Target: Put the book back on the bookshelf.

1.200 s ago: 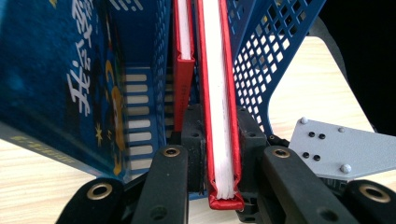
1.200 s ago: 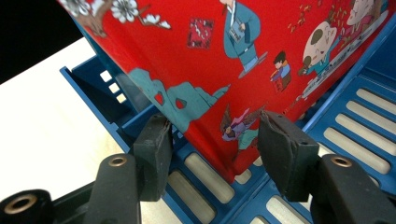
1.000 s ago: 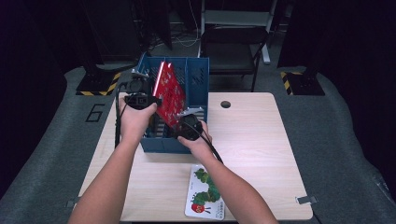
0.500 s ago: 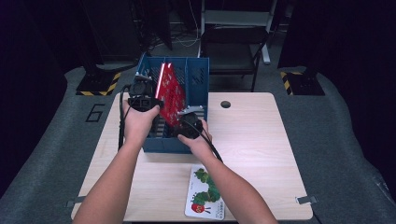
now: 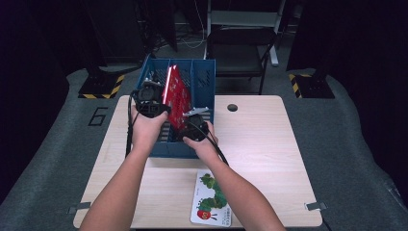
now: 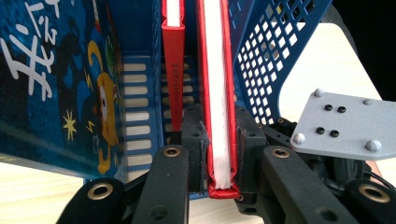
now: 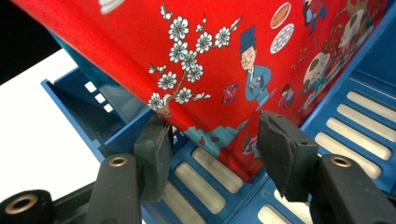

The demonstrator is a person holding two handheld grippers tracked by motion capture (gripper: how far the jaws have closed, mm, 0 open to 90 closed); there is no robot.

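A red picture book [image 5: 175, 96] stands tilted in the middle slot of a blue slotted rack [image 5: 163, 148] on the table. My left gripper [image 5: 158, 102] is shut on the book's near edge. In the left gripper view its pads [image 6: 192, 135] press both red covers, with the white pages [image 6: 219, 107] between them. My right gripper [image 5: 192, 121] sits low at the rack's front right. In the right gripper view its jaws [image 7: 215, 140] stand apart, and the book's lower corner [image 7: 243, 163] hangs between them, its painted cover facing the camera.
A thin red book [image 6: 173, 60] and a blue cartoon book [image 6: 56, 79] stand in the left slots. A caterpillar picture book [image 5: 211, 199] lies flat near the table's front edge. The table [image 5: 260, 144] has a cable hole [image 5: 232, 107], and a chair [image 5: 240, 43] stands behind it.
The red book stands a little steeper in the rack, and the left gripper has shifted slightly with it. The right gripper has kept still.
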